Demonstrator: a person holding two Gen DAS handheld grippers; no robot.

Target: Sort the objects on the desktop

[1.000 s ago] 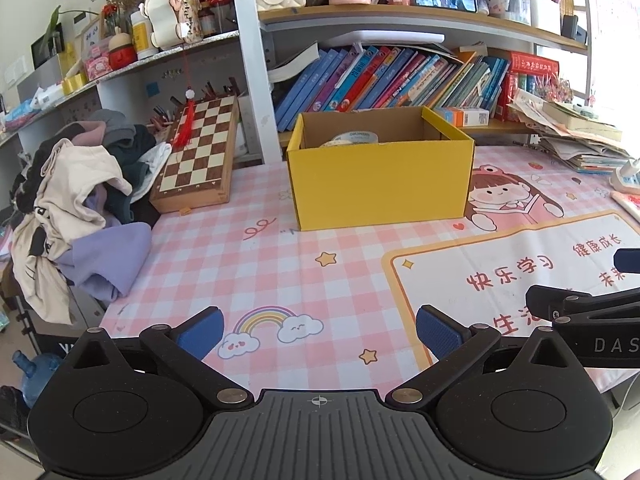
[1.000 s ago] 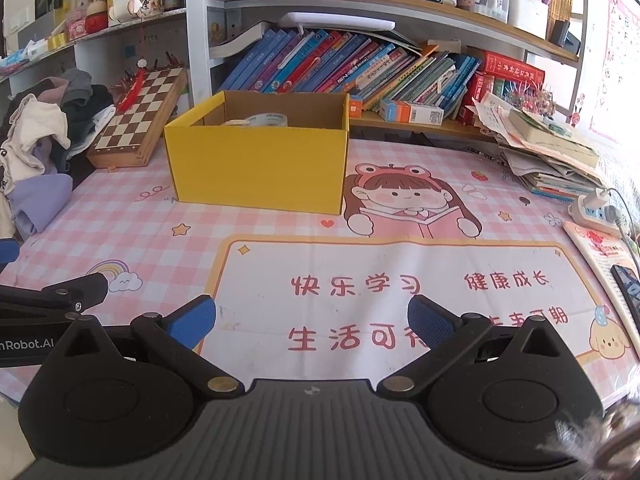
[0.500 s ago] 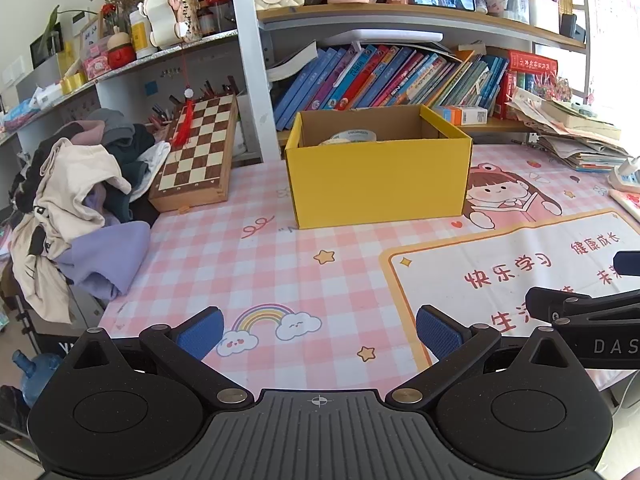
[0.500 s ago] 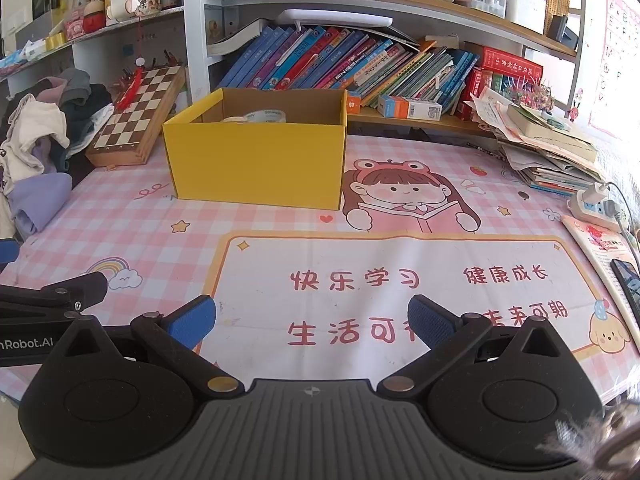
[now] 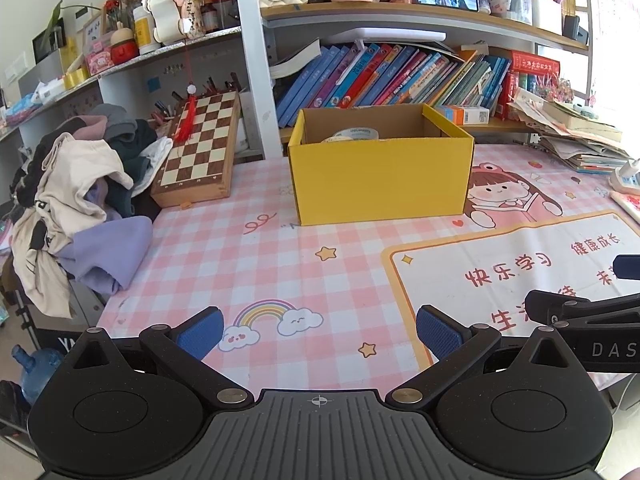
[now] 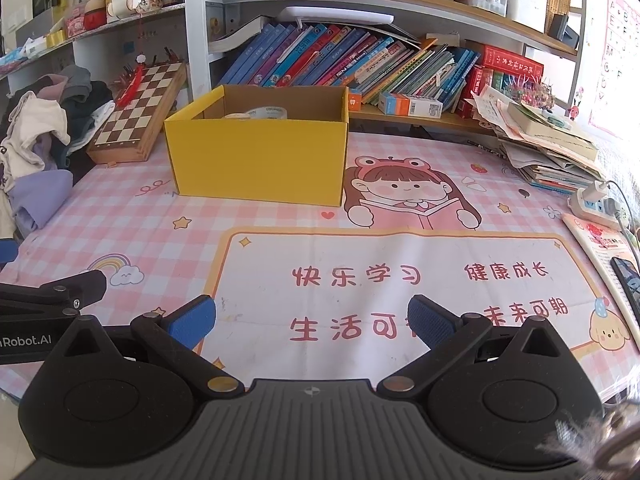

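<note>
A yellow cardboard box (image 5: pixel 380 180) (image 6: pixel 260 160) stands open-topped on the pink checked desk mat (image 5: pixel 256 264), and the top of a tape roll (image 5: pixel 355 133) (image 6: pixel 267 112) shows inside it. My left gripper (image 5: pixel 319 334) is open over the mat's near edge, well short of the box, with nothing between its blue pads. My right gripper (image 6: pixel 312 320) is likewise open and empty above the printed panel of the mat (image 6: pixel 400 280). Each gripper's finger shows at the edge of the other's view.
A folded chessboard (image 5: pixel 200 152) leans at the back left beside a heap of clothes (image 5: pixel 76 200). Rows of books (image 6: pixel 352 64) fill the shelf behind the box. Stacked papers (image 6: pixel 552 148), a power strip (image 6: pixel 596 208) and a phone (image 6: pixel 628 280) lie at the right.
Both views have shifted slightly, with the box a touch lower in frame. Both grippers stay open and empty.
</note>
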